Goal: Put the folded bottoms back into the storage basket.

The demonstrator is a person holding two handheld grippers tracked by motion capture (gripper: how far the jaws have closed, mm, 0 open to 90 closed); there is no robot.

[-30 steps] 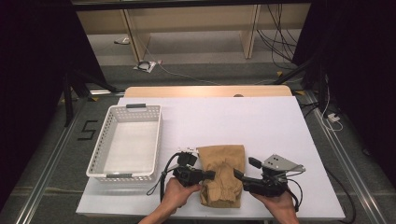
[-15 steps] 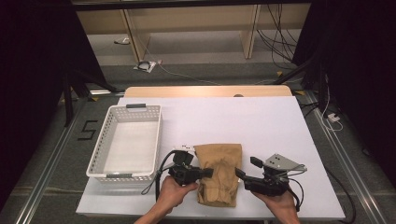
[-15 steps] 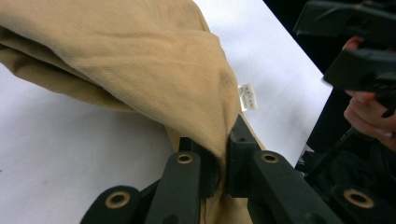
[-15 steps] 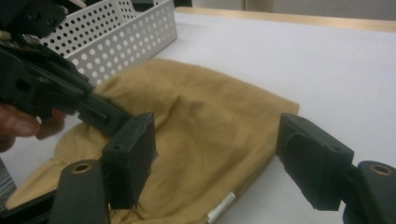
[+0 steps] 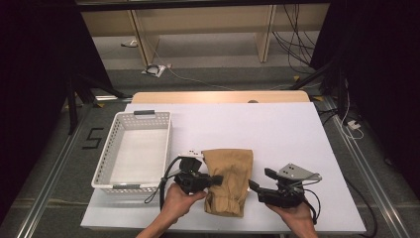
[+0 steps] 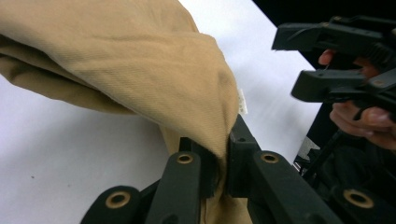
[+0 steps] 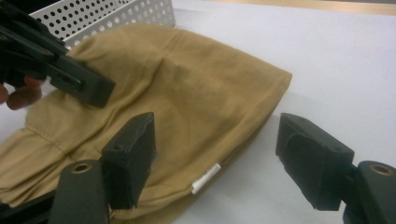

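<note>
The tan cloth point(image 5: 229, 179) lies on the white table point(image 5: 297, 134) just right of the basket point(image 5: 133, 148), its long axis running away from me; my left gripper point(image 6: 223, 161) pinches its edge; my right gripper point(image 7: 215, 154) gapes apart beside it.

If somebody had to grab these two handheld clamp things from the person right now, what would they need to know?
Left gripper: shut on a fold of the tan garment, pinching its near-left part.
Right gripper: open, jaws wide apart, one jaw over the cloth's right edge near a small white tag, gripping nothing.
The tan garment lies folded on the white table, to the right of the white basket, which has nothing in it.
Done: the cloth is folded into a compact bundle and held on one side.
Left, probably: close the right gripper on the edge, then finish folding or move the bundle to the basket.
</note>
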